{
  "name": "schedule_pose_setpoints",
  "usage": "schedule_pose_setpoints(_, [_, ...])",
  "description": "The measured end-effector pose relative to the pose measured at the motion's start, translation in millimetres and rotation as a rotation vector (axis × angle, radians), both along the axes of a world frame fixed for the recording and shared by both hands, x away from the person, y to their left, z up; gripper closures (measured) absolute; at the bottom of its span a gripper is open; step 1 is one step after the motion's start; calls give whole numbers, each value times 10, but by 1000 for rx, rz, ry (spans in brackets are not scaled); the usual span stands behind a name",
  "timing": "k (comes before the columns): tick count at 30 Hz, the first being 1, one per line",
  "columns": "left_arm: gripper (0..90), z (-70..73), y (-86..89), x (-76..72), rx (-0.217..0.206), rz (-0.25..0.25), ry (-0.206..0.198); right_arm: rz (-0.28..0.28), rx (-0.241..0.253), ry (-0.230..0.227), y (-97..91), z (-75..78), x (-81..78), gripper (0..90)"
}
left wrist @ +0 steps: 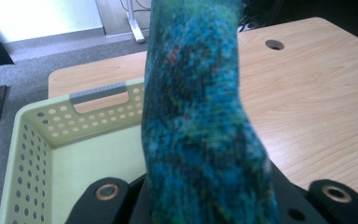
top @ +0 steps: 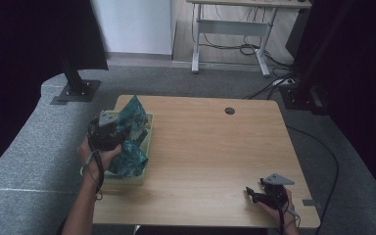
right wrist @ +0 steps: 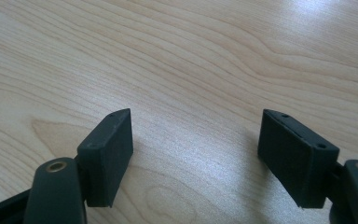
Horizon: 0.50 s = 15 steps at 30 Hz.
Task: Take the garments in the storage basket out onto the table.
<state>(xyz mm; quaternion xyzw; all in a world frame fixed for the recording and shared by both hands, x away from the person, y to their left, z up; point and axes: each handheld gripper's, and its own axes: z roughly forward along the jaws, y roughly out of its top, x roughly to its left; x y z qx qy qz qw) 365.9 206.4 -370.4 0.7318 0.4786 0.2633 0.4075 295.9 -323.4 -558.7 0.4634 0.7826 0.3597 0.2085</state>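
Now: left gripper point(top: 119, 128) clenched on teal cloth point(left wrist: 200, 121) above basket point(left wrist: 32, 140) | right gripper point(right wrist: 196, 154) released, bare tabletop point(top: 210, 147) around.

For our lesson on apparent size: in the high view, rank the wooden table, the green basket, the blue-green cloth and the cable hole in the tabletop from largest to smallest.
1. wooden table
2. green basket, partly hidden by the cloth
3. blue-green cloth
4. cable hole

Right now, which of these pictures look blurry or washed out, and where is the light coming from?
High view: dim and soft, with dark corners. Left gripper view: the blue-green cloth sits too close and smears out of focus, while the green basket stays fairly sharp. Right gripper view: crisp wood grain, glare whitening the table at top right, soft shadows under the right tongs.
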Motion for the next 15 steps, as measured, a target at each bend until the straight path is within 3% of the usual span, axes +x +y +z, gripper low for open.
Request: schedule_pose_setpoints(15, [873, 53, -110, -17, 14, -24, -11, 1, -1, -2, 2, 0, -5, 253])
